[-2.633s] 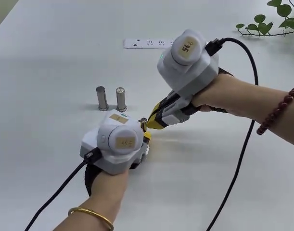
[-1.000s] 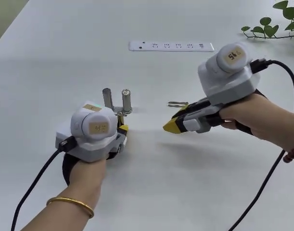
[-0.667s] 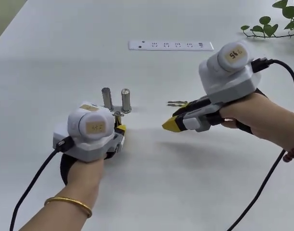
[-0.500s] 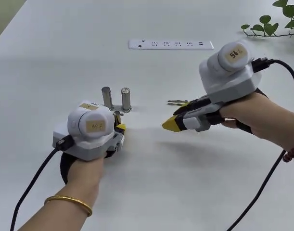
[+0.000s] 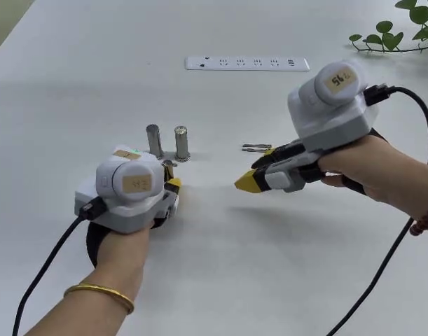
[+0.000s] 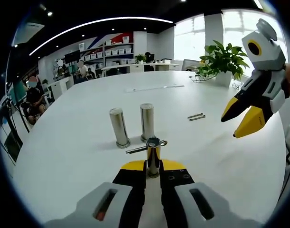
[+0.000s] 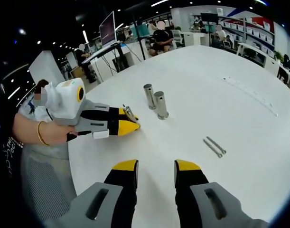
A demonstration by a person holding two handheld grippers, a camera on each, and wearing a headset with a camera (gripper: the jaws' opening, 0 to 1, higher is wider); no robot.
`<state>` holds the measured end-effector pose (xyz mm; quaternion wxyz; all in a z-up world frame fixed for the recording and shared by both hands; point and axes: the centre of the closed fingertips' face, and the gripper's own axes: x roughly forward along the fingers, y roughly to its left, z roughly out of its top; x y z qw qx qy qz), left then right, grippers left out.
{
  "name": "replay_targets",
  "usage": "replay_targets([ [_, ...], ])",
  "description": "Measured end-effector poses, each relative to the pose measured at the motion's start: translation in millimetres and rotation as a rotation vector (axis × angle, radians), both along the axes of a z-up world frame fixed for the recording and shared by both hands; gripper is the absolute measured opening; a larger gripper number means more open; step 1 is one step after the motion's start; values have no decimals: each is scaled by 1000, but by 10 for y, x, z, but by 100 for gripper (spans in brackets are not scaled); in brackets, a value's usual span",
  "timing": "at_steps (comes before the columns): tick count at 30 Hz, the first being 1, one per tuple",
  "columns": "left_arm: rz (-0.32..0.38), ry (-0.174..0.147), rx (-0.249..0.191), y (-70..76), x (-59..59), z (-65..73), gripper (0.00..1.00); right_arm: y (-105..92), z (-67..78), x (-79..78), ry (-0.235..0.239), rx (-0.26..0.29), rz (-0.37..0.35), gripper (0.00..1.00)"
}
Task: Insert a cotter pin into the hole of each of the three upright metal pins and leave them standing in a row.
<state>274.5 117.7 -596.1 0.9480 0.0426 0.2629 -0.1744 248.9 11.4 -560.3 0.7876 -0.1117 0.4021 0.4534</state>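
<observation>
R tool [image 7: 155,166] agape, cotter pins [image 7: 214,146] ahead

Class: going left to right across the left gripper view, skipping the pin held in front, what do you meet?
left upright metal pin → right upright metal pin → two loose cotter pins → right tongs

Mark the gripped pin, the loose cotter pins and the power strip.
gripped pin [image 6: 153,159], left gripper view, middle of its shaft.
loose cotter pins [image 7: 215,145], right gripper view, middle of one pin.
power strip [image 5: 247,64], head view, centre of its top face.
</observation>
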Motion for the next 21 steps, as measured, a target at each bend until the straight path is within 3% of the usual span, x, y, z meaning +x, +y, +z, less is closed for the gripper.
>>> replay_targets([
  [10, 10, 11, -1, 30, -10, -8, 16, 38, 32, 19, -20, 20, -12, 26],
  [13, 13, 26, -26, 50, -32, 6, 22, 70, 69, 59, -35, 39, -27, 26],
  [21, -18, 2, -45, 81, -57, 159, 33, 172, 133, 200, -85, 94, -46, 28],
])
